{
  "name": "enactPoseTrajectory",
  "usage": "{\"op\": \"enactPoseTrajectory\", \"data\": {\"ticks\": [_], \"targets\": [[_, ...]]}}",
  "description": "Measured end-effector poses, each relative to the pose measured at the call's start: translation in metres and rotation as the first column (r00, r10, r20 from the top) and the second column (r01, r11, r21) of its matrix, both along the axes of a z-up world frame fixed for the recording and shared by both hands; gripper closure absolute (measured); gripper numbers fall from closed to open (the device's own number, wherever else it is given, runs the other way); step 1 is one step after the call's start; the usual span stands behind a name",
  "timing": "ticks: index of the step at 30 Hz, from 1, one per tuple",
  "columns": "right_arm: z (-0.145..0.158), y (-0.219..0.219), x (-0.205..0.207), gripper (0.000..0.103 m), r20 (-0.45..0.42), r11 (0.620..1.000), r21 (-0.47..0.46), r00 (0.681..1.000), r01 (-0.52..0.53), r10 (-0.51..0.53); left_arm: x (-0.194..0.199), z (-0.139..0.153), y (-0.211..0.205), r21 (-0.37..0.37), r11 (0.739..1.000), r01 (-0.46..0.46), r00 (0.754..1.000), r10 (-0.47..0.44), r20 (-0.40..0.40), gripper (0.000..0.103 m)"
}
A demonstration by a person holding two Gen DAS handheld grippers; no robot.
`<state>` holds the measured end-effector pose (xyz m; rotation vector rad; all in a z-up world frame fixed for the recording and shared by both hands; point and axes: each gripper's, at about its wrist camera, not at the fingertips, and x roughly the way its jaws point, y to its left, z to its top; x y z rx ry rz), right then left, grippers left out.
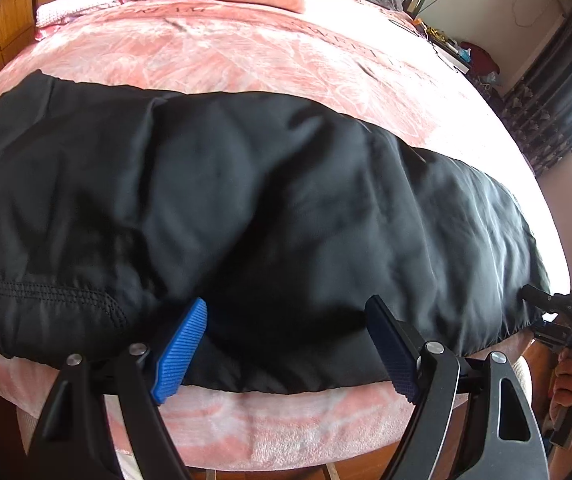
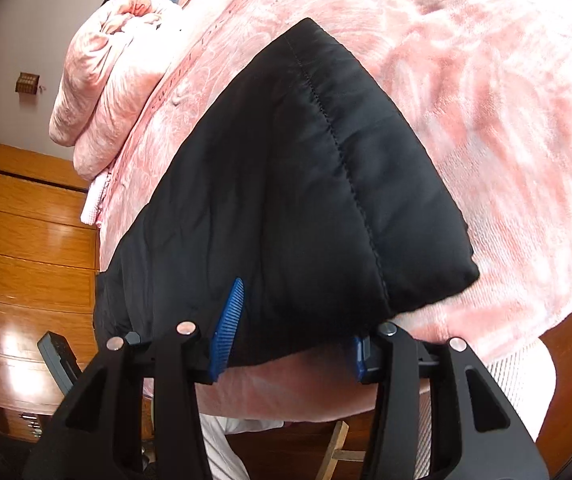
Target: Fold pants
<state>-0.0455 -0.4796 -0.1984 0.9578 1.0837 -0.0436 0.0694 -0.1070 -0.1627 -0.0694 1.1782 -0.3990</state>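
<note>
Pants (image 1: 245,208) lie stretched along the bed's (image 1: 245,60) near edge, long axis running left to right, hem end (image 2: 406,208) toward the right. Left gripper (image 1: 286,344) hangs spread at the middle of that edge; right gripper (image 2: 290,344), also spread, straddles the hem corner, nearer the end to lift.

The letters "DAS" stand in pale print on the black body of the right gripper (image 1: 542,312), seen in the left wrist view off to the right of the fingers (image 1: 181,344). Far ahead of those fingers, the pink bed cover (image 1: 245,48) carries large printed capitals, upside down and partly creased; "SWEET" seems likely, the rest cannot be read.
</note>
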Motion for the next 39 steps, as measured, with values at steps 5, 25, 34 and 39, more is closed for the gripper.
{"op": "enactPoseTrajectory", "data": {"ticks": [5, 25, 34, 39], "targets": [[0.005, 0.001, 0.006, 0.09, 0.026, 1.0, -0.009, 1.0, 0.018, -0.018, 0.005, -0.005, -0.006, 0.025, 1.0, 0.014, 1.0, -0.014, 0.002, 0.017], [0.08, -0.078, 0.002, 0.098, 0.092, 0.971, -0.223, 0.994, 0.085, -0.065, 0.028, 0.0, -0.083, -0.103, 0.99, 0.098, 0.994, -0.102, -0.034, 0.016], [0.02, -0.076, -0.012, 0.069, -0.077, 0.95, -0.312, 0.997, -0.014, -0.01, 0.014, -0.008, -0.103, 0.039, 0.981, 0.19, 0.98, -0.192, 0.057, 0.012], [0.039, -0.048, -0.018, 0.052, -0.137, 0.866, -0.487, 0.989, -0.112, 0.051, 0.005, 0.009, -0.066, -0.004, 0.994, 0.113, 0.99, -0.113, 0.09, 0.012]]}}
